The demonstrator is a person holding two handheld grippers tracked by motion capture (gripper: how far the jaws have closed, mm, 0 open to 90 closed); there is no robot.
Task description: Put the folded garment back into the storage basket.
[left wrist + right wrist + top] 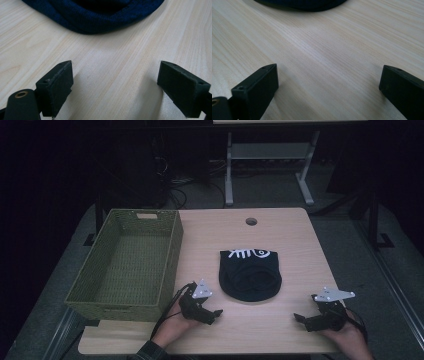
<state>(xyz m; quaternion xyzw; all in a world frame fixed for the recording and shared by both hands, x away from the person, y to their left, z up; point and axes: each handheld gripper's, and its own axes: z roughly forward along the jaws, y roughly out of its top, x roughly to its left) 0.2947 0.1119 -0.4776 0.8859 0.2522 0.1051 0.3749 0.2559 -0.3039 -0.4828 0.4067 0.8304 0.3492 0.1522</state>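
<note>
Reaching with both sets of fingers [183,91] spread empty, each gripper should pinch the dark beanie's [250,275] near rim before lifting toward the left basket [127,262].

One dark knit hat [250,276], one green woven basket [172,245], one wooden table [280,330], two grippers: left gripper [212,316], right gripper [301,319].

Navy beanie [250,279] (white print), green basket [127,265]

Matt wood, knit cloth, woven basket
Desk [120,65]: pale wood grain; hat [95,15]: dark ribbed knit; basket [172,245]: green wicker weave.
</note>
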